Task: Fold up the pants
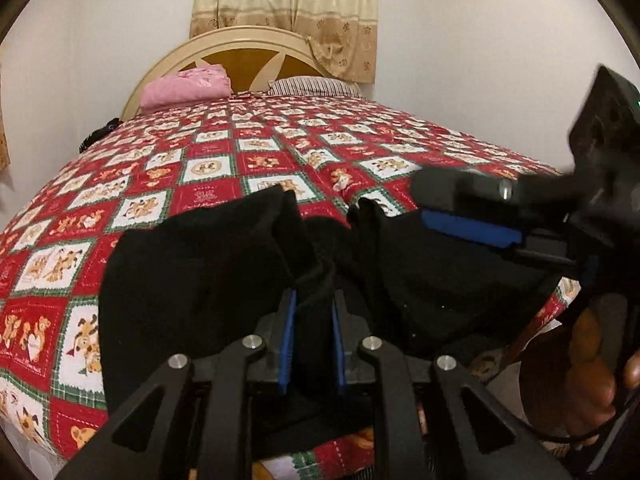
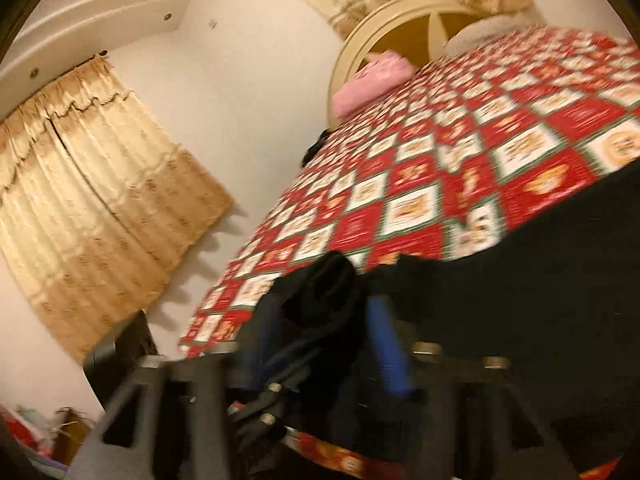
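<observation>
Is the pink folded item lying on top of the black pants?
No, the pink folded item sits far back by the headboard, well apart from the black pants near the camera.

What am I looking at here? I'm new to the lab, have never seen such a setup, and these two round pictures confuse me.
No robot here: a person holds a pair of hand-held tongs in each hand, each carrying a wide-angle camera that looks along its two fingers.

The left camera's picture shows the left tongs shut on a fold of the black pants, which lie on a bed with a red patchwork quilt. The right tongs reach in from the side, and the hand holding them shows at the bottom right.

The right camera's picture is blurred and tilted; its blue-padded tongs stand apart with black cloth between them.

A pink bundle lies by the headboard.
</observation>
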Available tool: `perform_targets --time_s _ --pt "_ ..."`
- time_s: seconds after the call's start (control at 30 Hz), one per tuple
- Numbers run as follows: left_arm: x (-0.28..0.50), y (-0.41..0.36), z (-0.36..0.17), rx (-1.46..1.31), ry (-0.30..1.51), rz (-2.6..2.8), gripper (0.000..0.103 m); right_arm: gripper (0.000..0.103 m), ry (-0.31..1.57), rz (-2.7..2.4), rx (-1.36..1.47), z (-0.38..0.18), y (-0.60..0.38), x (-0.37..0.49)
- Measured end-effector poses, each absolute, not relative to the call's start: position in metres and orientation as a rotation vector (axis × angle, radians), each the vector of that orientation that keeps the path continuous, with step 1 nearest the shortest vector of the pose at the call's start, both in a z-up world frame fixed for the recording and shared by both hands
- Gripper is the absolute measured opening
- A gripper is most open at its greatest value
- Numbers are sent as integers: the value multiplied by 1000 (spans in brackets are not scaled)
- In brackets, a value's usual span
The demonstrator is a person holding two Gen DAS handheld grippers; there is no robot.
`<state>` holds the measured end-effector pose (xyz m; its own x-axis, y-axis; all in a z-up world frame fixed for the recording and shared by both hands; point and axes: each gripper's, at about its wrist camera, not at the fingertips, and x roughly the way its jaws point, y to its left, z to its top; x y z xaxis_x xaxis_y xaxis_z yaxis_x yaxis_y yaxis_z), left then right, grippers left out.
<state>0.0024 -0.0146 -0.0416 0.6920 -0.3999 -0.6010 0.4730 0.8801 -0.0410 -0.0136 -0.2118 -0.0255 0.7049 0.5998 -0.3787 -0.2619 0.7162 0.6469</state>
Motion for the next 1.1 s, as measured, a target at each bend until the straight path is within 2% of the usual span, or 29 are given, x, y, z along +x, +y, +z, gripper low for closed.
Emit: perform_targets --time_s 0.17,0.43,0.47,0.5,0.53,0.57,0.6,0.73,0.77,0.8,0.83,0.87,1.03,1.1 --pt "-4 -15 -40 138 633 -490 17 71 708 636 703 -38 -192 20" --pt "-6 -13 -43 138 649 -484 17 70 890 694 609 -59 -158 50" --pt "-6 -14 -44 140 657 -485 18 62 899 683 603 -63 -157 51" --pt "-6 -13 -44 145 660 -484 18 49 906 665 589 -66 -157 52" --pt "-5 -14 -44 155 663 -484 19 43 917 648 581 -69 -158 53" --pt "-6 -15 -44 171 665 -486 23 31 923 639 584 -72 -160 56" --pt "-8 -14 -44 189 663 -495 24 26 926 635 591 -74 -164 56" --pt "-26 -8 -39 289 630 -564 28 20 899 613 592 -73 -172 51" --pt "-30 -2 -36 287 622 -573 35 19 869 601 568 -69 -171 47" --pt "-33 7 -32 277 613 -572 48 16 852 598 554 -65 -172 44" --pt "-35 17 -28 266 602 -560 55 11 828 595 533 -60 -171 40" --pt "-38 27 -23 252 588 -543 61 11 798 595 508 -53 -170 35" --pt "-32 76 3 147 559 -432 64 11 743 582 428 -36 -166 18" --pt "-25 88 5 117 555 -372 66 16 752 573 463 -37 -170 16"
